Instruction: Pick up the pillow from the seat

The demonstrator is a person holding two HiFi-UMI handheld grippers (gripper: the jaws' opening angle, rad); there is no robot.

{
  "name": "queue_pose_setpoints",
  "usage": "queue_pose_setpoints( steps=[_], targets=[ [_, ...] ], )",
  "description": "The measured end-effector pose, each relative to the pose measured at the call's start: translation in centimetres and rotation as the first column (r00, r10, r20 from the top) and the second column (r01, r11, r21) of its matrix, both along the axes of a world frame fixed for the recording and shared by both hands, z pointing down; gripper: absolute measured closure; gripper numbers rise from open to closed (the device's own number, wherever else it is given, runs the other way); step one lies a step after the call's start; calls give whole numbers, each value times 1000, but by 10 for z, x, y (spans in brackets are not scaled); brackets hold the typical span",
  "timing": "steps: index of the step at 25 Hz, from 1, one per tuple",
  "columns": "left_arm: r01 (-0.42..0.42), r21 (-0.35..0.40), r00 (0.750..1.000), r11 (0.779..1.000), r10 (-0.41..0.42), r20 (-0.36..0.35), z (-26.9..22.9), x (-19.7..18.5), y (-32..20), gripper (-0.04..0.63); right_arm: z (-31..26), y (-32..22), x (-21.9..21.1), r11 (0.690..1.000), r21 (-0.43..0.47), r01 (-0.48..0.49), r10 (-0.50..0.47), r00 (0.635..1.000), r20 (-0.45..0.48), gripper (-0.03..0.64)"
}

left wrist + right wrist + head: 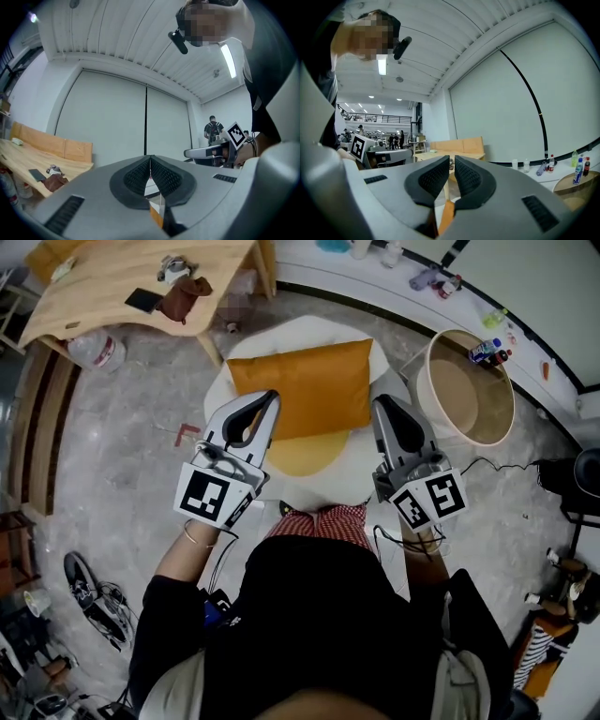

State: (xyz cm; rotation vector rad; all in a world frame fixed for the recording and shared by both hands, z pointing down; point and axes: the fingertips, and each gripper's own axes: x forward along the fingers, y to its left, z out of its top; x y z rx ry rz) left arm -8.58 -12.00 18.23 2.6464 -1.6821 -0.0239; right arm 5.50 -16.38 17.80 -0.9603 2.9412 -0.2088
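2 level grippers, left (270, 399) and right (381, 405), flanking pillow (302, 382)

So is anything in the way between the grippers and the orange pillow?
No, nothing I can see. The orange pillow lies bare on the white seat. The left gripper is at its left edge and the right gripper at its right edge, both with jaws shut.

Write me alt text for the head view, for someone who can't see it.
Seen from above, a person holds a left gripper and right gripper, fingers closed, at either side of an orange pillow on a white round seat. A wooden table stands upper left.
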Motion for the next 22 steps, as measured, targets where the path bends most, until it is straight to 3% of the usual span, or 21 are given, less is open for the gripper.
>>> queue_pose_setpoints(
  steps=[9, 16, 22],
  targets=[
    [86, 8, 996, 996, -85, -20, 6, 2, -22, 586, 14, -28, 14, 999, -19, 32, -32, 999, -6, 591],
    [103, -5, 995, 995, -103, -14, 20, 17, -47, 586, 33, -59, 27, 998, -40, 54, -55, 998, -15, 591],
    [89, 22, 994, 996, -90, 66, 30, 29, -58, 586, 54, -79, 34, 995, -58, 84, -86, 996, -33, 591]
  ],
)
